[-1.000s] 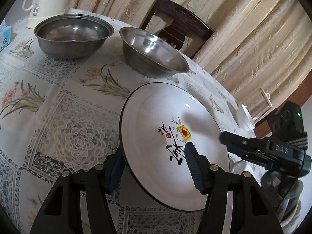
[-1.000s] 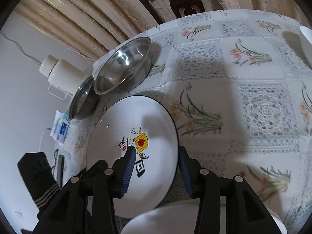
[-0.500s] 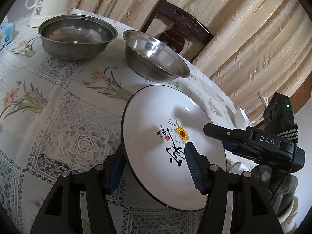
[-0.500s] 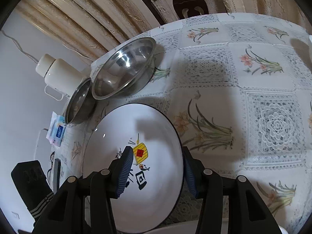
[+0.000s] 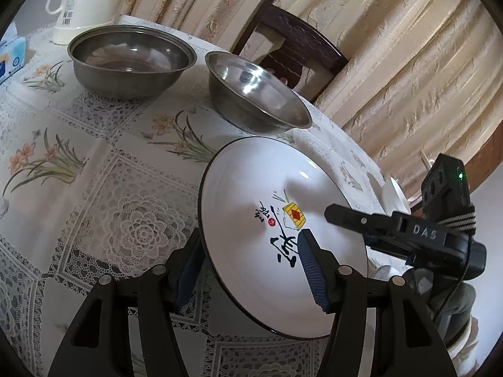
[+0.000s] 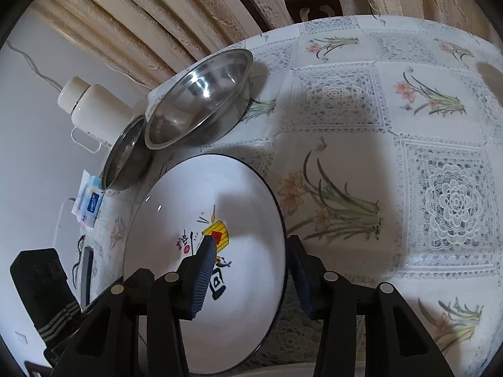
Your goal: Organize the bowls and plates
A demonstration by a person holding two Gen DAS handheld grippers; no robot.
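- The white plate (image 5: 251, 188), dark-rimmed with a painted motif at its centre, is held tilted above the floral lace tablecloth (image 5: 94, 188), near the table edge.
- The left gripper (image 5: 251, 270) clamps the plate's rim, 1 blue pad on its face and 1 behind.
- The right gripper (image 6: 251, 278) grips the opposite rim the same way.
- Beyond the plate stand 2 steel bowls, the nearer bowl (image 5: 256, 92) and the farther bowl (image 5: 130, 59), just beside each other.
- A cream kettle (image 5: 85, 0) stands behind them.
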